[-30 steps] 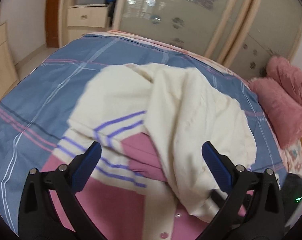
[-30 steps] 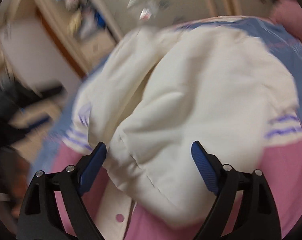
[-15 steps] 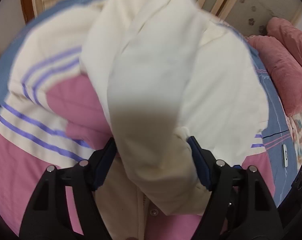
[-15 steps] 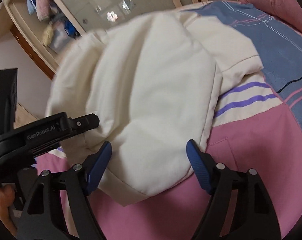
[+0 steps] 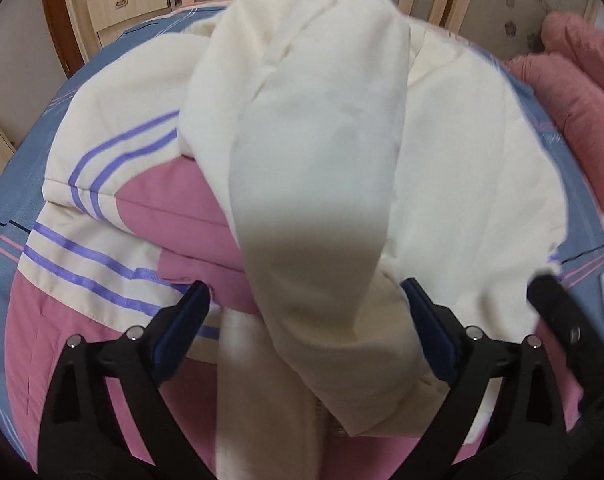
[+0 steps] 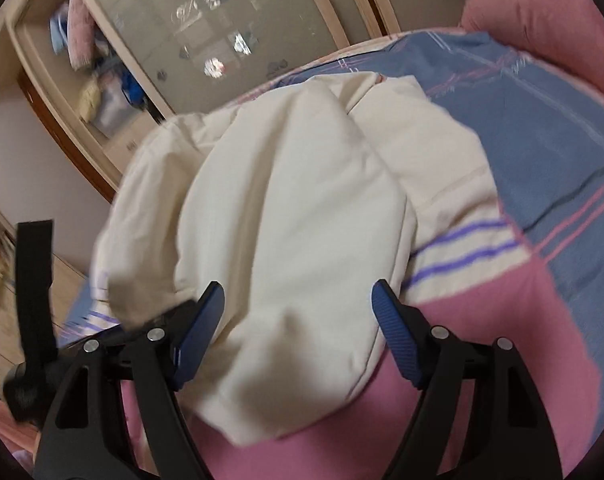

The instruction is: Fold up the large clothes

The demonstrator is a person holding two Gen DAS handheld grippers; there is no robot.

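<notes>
Cream-pink jacket (image 5: 114,216) lies on bed (image 5: 26,168), sleeve (image 5: 313,184) draped between fingers of both grippers. Left gripper (image 5: 303,320) and right gripper (image 6: 298,316) stand apart, nothing clamped. Padded, soft, bulky, likely light; best hold probably at cuff or hem.

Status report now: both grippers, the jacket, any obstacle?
Left gripper open, cream sleeve between its jaws. Right gripper open around the same cream fold. Pink-and-cream jacket on the bed, fold unfinished. No obstacle seen.
</notes>
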